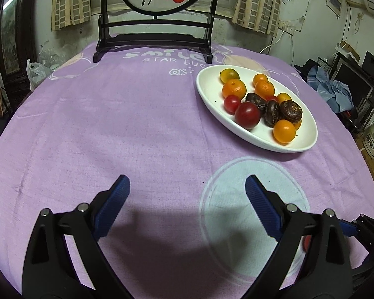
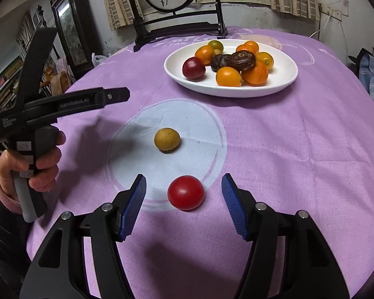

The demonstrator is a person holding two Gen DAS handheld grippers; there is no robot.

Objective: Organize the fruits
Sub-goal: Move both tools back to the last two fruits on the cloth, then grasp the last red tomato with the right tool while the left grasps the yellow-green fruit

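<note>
In the right wrist view a red tomato (image 2: 185,193) lies on the purple cloth between the blue pads of my right gripper (image 2: 184,180), which stands open with gaps on both sides of the fruit. Just beyond it, a yellow-brown round fruit (image 2: 167,139) rests in the pale printed circle. Farther back, a white oval plate (image 2: 283,82) holds orange fruits, dark red tomatoes and dark brown wrinkled fruits. My left gripper (image 1: 187,184) hovers open over bare cloth, with the plate (image 1: 207,92) to its upper right. A hand (image 2: 45,164) holds its handle at the left.
A dark wooden stand (image 1: 154,42) with a round painted panel stands at the table's far edge behind the plate. A pale circle (image 1: 251,214) is printed on the purple cloth (image 1: 112,124). Furniture, curtains and clutter surround the round table.
</note>
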